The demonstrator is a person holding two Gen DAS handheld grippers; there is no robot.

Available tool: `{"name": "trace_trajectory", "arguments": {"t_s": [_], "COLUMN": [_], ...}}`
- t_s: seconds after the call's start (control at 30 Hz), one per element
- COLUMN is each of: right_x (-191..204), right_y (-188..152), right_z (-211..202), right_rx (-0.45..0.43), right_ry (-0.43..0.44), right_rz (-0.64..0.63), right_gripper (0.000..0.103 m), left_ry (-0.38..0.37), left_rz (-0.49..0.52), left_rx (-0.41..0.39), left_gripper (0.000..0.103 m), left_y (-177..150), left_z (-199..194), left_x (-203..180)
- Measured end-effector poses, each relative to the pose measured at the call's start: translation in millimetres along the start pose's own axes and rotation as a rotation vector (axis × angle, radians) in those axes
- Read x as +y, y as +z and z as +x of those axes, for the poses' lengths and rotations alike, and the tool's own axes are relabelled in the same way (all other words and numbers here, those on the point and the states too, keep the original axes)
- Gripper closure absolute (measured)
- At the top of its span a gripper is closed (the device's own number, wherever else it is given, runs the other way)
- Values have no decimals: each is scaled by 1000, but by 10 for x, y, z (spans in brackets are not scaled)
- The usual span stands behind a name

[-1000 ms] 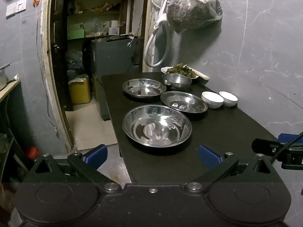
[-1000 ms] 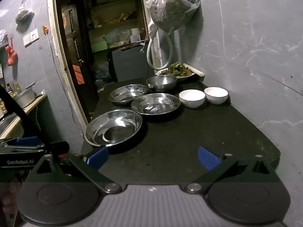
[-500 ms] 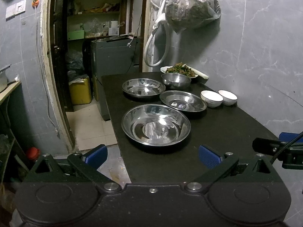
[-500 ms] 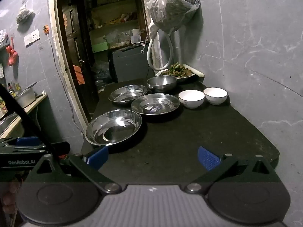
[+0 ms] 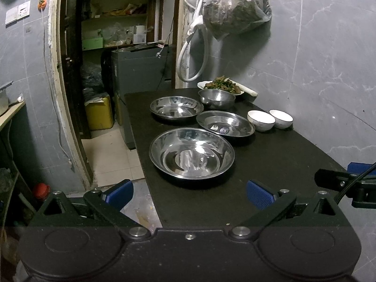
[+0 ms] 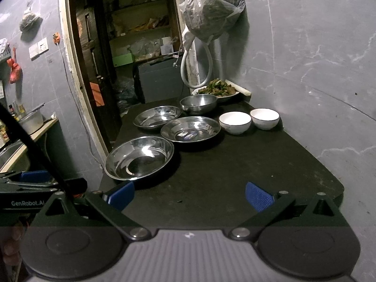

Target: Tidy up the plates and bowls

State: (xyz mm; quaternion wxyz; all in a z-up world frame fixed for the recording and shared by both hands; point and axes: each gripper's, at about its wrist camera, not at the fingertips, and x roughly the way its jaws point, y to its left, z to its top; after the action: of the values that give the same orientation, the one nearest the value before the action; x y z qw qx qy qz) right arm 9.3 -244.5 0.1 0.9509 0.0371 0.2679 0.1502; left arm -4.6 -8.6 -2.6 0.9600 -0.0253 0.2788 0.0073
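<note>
On the black table (image 5: pixel 277 162) lie three steel plates: a large near one (image 5: pixel 191 156) (image 6: pixel 139 157), a middle one (image 5: pixel 225 123) (image 6: pixel 190 129) and a far one (image 5: pixel 176 107) (image 6: pixel 157 117). A steel bowl (image 5: pixel 216 98) (image 6: pixel 198 103) stands behind them. Two white bowls (image 5: pixel 260 120) (image 5: pixel 280 118) sit side by side at the right, also in the right wrist view (image 6: pixel 234 122) (image 6: pixel 264 118). My left gripper (image 5: pixel 189 193) is open and empty, short of the near plate. My right gripper (image 6: pixel 189 196) is open and empty over the table's front.
A white plate of cooked greens (image 5: pixel 223 86) (image 6: pixel 217 89) stands at the table's far end by the wall. A plastic bag (image 5: pixel 235 11) and a hose (image 5: pixel 191 61) hang above it. A doorway with a yellow can (image 5: pixel 98 112) is left of the table.
Both grippers have drifted slightly; the dishes sit a touch lower and nearer in view. Nothing was taken hold of or moved on the table.
</note>
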Motion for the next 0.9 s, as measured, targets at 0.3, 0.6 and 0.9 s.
{"name": "trace_trajectory", "arguments": {"t_s": [0.3, 0.6, 0.9], "right_x": [5, 4, 12], "right_y": [4, 5, 18], "right_z": [9, 8, 17], "right_rx": [-1, -1, 2], "right_ry": [-1, -1, -3], "right_rz": [-1, -1, -2], "right_gripper": [0, 0, 0], "left_ry": [1, 0, -5], "left_rz": [0, -1, -4], "left_rx": [3, 7, 14], "left_gripper": [1, 1, 1], "left_y": [14, 10, -10], "left_z": [26, 30, 55], "left_x": [-6, -3, 37]}}
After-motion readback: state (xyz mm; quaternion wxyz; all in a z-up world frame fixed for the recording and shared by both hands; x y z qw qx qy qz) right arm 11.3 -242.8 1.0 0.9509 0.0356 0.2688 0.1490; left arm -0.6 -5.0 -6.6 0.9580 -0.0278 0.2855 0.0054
